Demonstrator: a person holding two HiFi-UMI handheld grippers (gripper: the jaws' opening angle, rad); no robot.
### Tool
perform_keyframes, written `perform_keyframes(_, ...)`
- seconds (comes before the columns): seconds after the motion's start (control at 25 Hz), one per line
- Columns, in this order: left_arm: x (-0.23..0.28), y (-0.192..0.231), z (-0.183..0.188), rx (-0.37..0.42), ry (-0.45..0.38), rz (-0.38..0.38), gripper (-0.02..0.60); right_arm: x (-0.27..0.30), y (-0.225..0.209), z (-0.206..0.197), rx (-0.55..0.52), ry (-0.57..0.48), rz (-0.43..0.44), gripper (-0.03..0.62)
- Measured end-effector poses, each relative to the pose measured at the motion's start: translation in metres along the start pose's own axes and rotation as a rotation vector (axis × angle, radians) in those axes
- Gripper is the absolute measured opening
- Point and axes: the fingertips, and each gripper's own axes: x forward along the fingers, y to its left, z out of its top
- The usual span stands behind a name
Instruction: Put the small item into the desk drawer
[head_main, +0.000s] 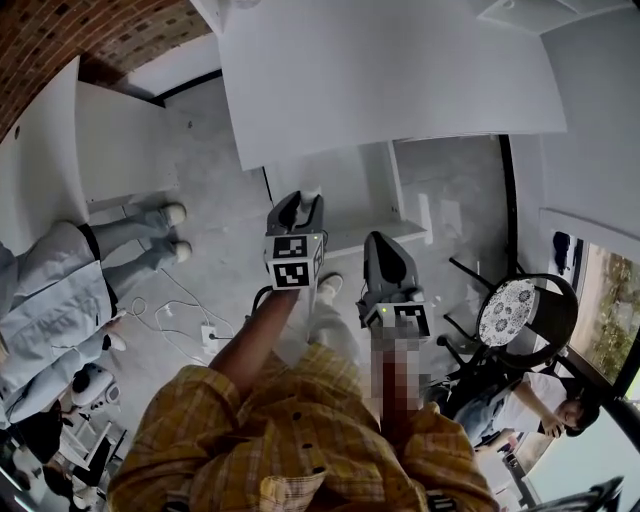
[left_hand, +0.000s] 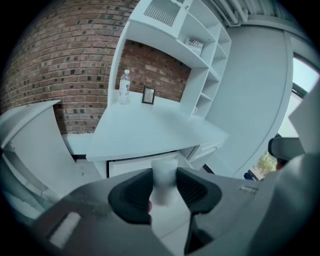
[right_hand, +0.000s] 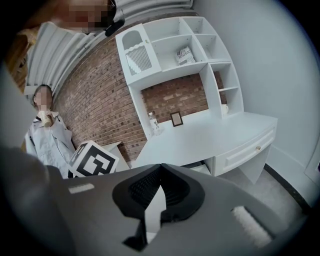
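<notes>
**A:** Which containers are there, and what is in them?

**B:** A white hutch (left_hand: 167, 47) sits at the far end of the desk (left_hand: 150, 125). One upper compartment holds a book (left_hand: 194, 46), and a cup (right_hand: 223, 107) stands in a lower right one. A bottle (left_hand: 124, 86) and a small frame (left_hand: 148, 95) stand on the desktop against the brick wall. The drawer (left_hand: 135, 167) under the desktop is pulled out toward the person. A second drawer (right_hand: 250, 150) to its right, the one with a knob, is closed.

**A:** Is the item in the open drawer?

**B:** No. The left gripper (left_hand: 164, 187) has it clamped between both pads. It is held on the near side of the desk, in front of the open drawer.

**A:** What does the item look like?

**B:** The item (left_hand: 164, 172) is small, pale white and roughly blocky. It stands upright and pokes out past the jaw tips.

**A:** And the other gripper?

**B:** The right gripper (right_hand: 160, 167) has its jaws closed tip to tip, with nothing between them. It hangs just right of the left one.

**A:** What is hard to make out?

**B:** The item is blurred, so its exact shape and surface stay unclear. The jaws cover its lower end. In the head view the grippers cover part of the drawer, and what lies inside it cannot be told.
</notes>
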Motion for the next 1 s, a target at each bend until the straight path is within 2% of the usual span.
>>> perform_keyframes(1.0,0.099,0.023,-0.081,-0.167,0.238,0.032,0.163,0.020,-0.026,-0.042,0.046,0.081,-0.028,-0.002)
